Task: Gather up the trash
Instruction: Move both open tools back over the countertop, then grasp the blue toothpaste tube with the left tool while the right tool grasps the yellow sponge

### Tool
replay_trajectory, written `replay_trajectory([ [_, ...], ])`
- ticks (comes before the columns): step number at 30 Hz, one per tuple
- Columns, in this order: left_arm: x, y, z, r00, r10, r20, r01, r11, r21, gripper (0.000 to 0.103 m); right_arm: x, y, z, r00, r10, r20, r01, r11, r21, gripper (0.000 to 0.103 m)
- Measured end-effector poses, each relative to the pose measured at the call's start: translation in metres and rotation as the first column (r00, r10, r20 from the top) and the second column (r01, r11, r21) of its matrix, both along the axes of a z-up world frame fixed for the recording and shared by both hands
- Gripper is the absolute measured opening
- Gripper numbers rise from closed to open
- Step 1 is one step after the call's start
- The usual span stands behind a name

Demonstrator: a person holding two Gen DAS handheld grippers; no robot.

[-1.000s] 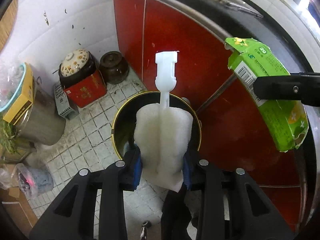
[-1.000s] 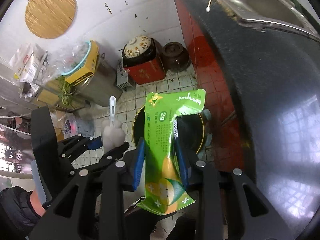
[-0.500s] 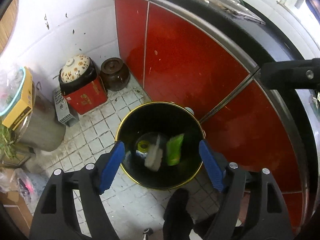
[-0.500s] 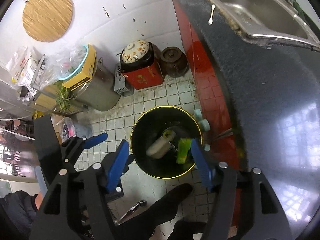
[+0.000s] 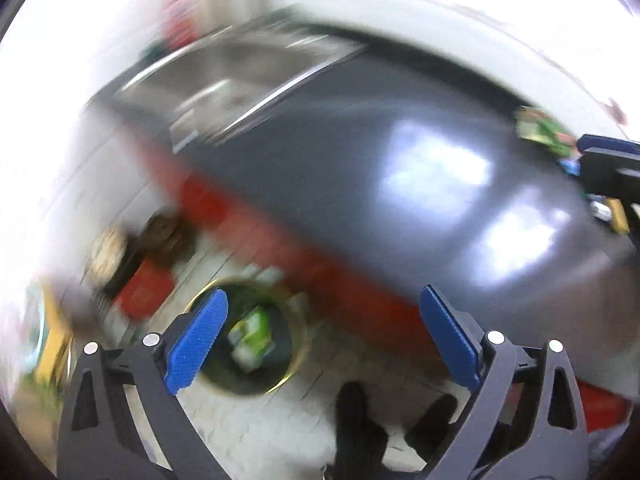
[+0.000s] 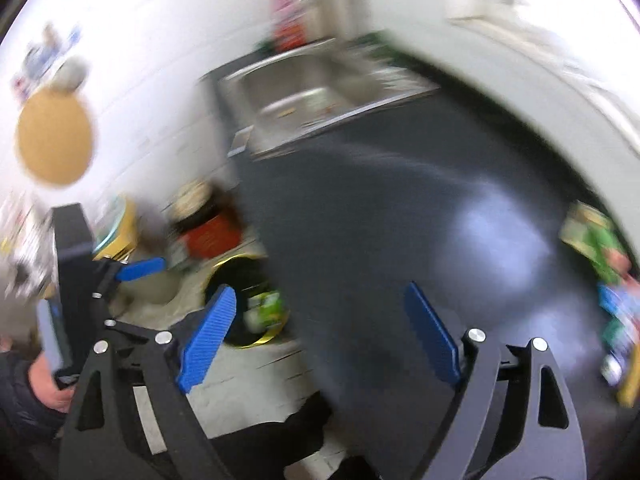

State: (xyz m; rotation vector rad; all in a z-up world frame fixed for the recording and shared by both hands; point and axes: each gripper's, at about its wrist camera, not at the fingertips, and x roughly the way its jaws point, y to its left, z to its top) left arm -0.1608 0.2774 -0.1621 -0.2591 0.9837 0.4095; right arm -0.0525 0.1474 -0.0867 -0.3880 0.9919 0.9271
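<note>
- Trash on the dark countertop (image 6: 360, 220): a heap of wrappers (image 6: 600, 248) lies at its far right edge, a green packet uppermost, well apart from both tools; in the left wrist view the same heap (image 5: 540, 130) sits just beside the other tool's fingertip.
- Trash bin (image 5: 256, 344), black with a gold rim, stands on the tiled floor against the red cabinet, a green packet inside.
- Left gripper (image 5: 320, 336): jaws opening, nothing between them.
- Right gripper (image 6: 320, 332): jaws opening too, empty.
- Risk, as I judge it: both views are smeared by motion, so a hurried reach may misjudge the heap and push wrappers off the counter edge or toward the sink (image 6: 304, 96).
- Writing: none readable; blur hides every label.
</note>
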Motion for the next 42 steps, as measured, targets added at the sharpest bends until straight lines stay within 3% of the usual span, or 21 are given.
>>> replay_trajectory([
  [2, 0.036, -0.039, 0.019, 0.991, -0.131, 0.036, 0.131, 0.991, 0.001, 0.094, 0.017, -0.054, 0.019, 0.990, -0.132, 0.046, 0.131, 0.991, 0.014, 0.083],
  [4, 0.065, -0.077, 0.034, 0.966, -0.249, 0.070, 0.249, 0.968, 0.002, 0.094, 0.029, -0.097, 0.034, 0.971, -0.228, 0.068, 0.226, 0.974, 0.027, 0.083],
  [7, 0.108, -0.142, 0.052, 0.903, -0.419, 0.092, 0.419, 0.908, 0.021, 0.094, 0.042, -0.176, 0.055, 0.915, -0.389, 0.106, 0.385, 0.921, 0.056, 0.083],
  [9, 0.131, -0.190, 0.064, 0.849, -0.517, 0.108, 0.517, 0.855, 0.037, 0.094, 0.045, -0.220, 0.064, 0.878, -0.464, 0.117, 0.458, 0.886, 0.077, 0.083],
  [13, 0.151, -0.255, 0.072, 0.772, -0.626, 0.109, 0.625, 0.779, 0.047, 0.094, 0.051, -0.296, 0.072, 0.807, -0.578, 0.116, 0.570, 0.816, 0.101, 0.083],
  [18, 0.163, -0.293, 0.073, 0.719, -0.689, 0.088, 0.686, 0.724, 0.073, 0.094, 0.051, -0.348, 0.066, 0.762, -0.641, 0.095, 0.631, 0.767, 0.115, 0.083],
  [27, 0.193, -0.326, 0.065, 0.689, -0.723, 0.056, 0.717, 0.690, 0.101, 0.094, 0.083, -0.372, 0.052, 0.776, -0.627, 0.064, 0.621, 0.778, 0.093, 0.083],
  [32, 0.226, -0.346, 0.042, 0.650, -0.760, 0.022, 0.753, 0.648, 0.113, 0.094, 0.119, -0.380, 0.029, 0.803, -0.595, 0.044, 0.592, 0.804, 0.061, 0.083],
  [37, 0.269, -0.365, 0.006, 0.599, -0.801, 0.015, 0.796, 0.597, 0.096, 0.094, 0.172, -0.388, -0.019, 0.838, -0.545, 0.023, 0.545, 0.838, -0.002, 0.083],
  [42, 0.311, -0.380, -0.036, 0.566, -0.825, -0.012, 0.821, 0.562, 0.096, 0.094, 0.234, -0.395, -0.078, 0.859, -0.512, -0.021, 0.510, 0.857, -0.071, 0.083],
])
